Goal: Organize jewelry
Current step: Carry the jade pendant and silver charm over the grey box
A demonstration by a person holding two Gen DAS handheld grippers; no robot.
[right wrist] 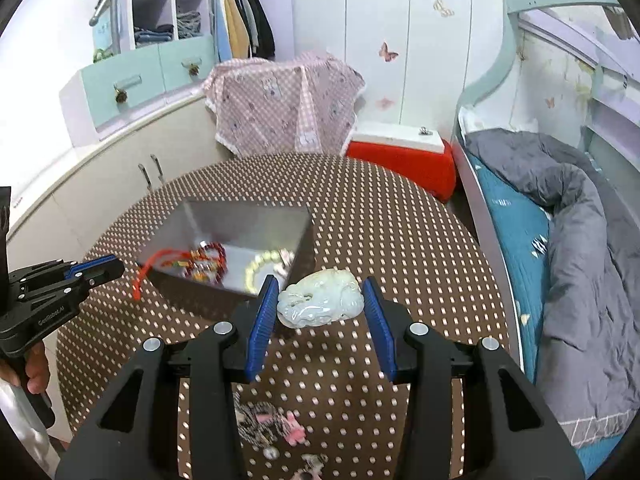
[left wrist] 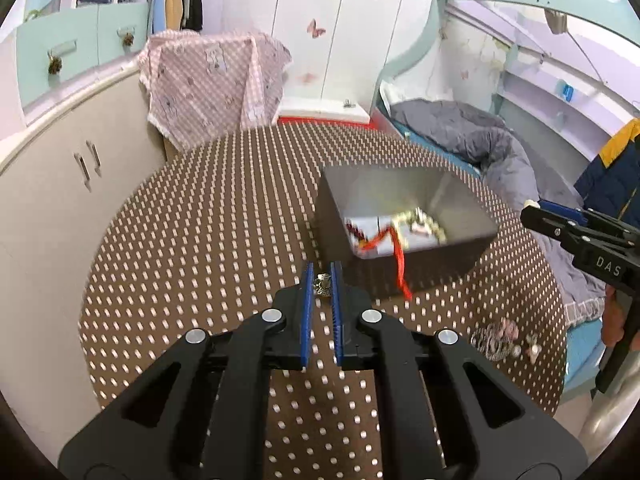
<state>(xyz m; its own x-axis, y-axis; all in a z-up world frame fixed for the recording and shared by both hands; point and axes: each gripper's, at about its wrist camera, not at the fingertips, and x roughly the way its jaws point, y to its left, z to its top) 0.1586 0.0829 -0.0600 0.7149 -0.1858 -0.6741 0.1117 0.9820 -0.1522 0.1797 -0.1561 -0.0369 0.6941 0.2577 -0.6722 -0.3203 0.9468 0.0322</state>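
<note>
While the left wrist view looks down over a round table (left wrist: 192,248) covered with a brown cloth of pale dashes, the left gripper (left wrist: 321,284) has its blue ribbed pads closed on a small silvery metal ornament (left wrist: 322,283) with a rough, carved surface. Beyond it stands a dark grey square box (left wrist: 420,264) with smooth inner walls, which contains pale beads and a red cord (left wrist: 396,258) hanging over the near wall. At the right edge the right gripper (left wrist: 534,210) comes in from the side, and a blurred heap of patterned and pink trinkets (left wrist: 496,340) lies near the table's edge.

In the right wrist view, the right gripper (right wrist: 320,300) grips a pale green-white carved jade pendant (right wrist: 320,299), smooth and rounded, between its pads, which stand fairly wide apart. This stone is not visible in the other view. The box (right wrist: 256,224) is just behind it, and here red beads (right wrist: 214,254) and a ring of pale beads (right wrist: 266,262) are distinguished. The left gripper (right wrist: 114,266) enters from the left, held by a hand (right wrist: 34,372).
</note>
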